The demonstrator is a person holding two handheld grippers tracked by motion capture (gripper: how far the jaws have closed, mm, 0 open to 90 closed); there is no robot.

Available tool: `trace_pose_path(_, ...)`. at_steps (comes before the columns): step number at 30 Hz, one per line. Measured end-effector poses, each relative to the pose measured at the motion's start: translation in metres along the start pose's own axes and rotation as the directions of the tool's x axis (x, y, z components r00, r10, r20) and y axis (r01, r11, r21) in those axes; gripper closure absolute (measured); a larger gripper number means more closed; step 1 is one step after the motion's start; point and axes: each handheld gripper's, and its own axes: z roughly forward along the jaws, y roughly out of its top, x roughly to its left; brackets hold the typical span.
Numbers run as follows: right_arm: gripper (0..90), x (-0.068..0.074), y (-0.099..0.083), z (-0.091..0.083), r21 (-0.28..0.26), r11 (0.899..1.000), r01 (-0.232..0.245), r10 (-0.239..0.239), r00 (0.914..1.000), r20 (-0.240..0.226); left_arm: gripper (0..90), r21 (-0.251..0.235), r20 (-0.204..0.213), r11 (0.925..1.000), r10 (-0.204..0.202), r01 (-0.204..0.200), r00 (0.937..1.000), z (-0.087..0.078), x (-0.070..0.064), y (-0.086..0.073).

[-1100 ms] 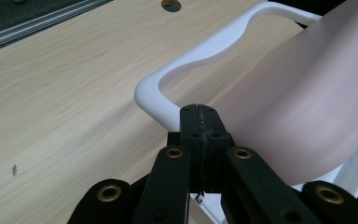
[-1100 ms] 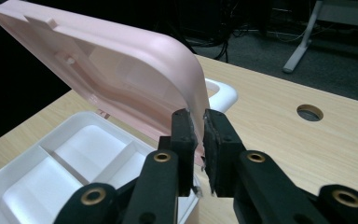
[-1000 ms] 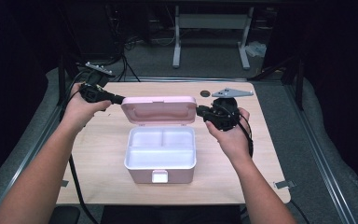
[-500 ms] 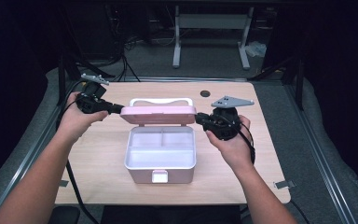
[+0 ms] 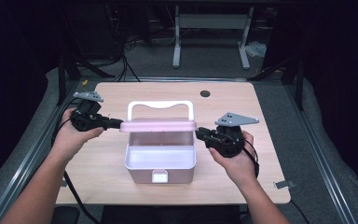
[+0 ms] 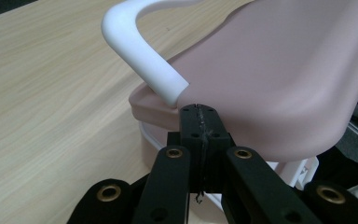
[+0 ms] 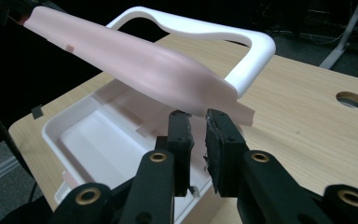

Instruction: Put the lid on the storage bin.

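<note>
A pink lid (image 5: 158,125) with a white handle (image 5: 158,105) hangs level over the back of an open white and pink box (image 5: 161,161) in the middle of the table. My left gripper (image 5: 120,123) is shut on the lid's left edge, seen close up where its jaws (image 6: 199,109) pinch the rim of the lid (image 6: 284,84). My right gripper (image 5: 198,134) holds the lid's right end. Its jaws (image 7: 198,116) stand close together on the thin rim of the lid (image 7: 135,65). The box (image 7: 98,135) lies open and empty below.
The wooden table (image 5: 251,102) has a round cable hole (image 5: 205,93) at the back. A white latch (image 5: 160,176) sits on the box's front wall. A metal stand (image 5: 209,32) and cables lie on the dark floor beyond the table.
Both grippers have carried the lid toward me, from behind the box to above its back edge. The lid has turned level, and its handle now stands up behind it.
</note>
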Motion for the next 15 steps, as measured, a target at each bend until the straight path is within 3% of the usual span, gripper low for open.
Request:
trace_pose_path(8, 78.9, 0.006, -0.019, -0.008, 0.006, 1.000, -0.006, 0.006, 0.9999, -0.009, 89.9, 0.015, -0.006, 0.9998, 0.013, -0.013, 0.9999, 0.003, -0.007, -0.014)
trace_pose_path(11, 78.9, 0.007, -0.021, -0.013, -0.002, 1.000, -0.004, 0.004, 0.9999, -0.016, 89.4, 0.014, 0.021, 0.9999, 0.007, -0.007, 0.9998, 0.004, -0.006, -0.016)
trace_pose_path(15, 78.8, 0.007, -0.020, -0.024, -0.015, 1.000, -0.007, 0.007, 0.9999, -0.007, 88.3, 0.018, 0.019, 0.9998, 0.013, -0.013, 0.9997, 0.006, -0.007, -0.018)
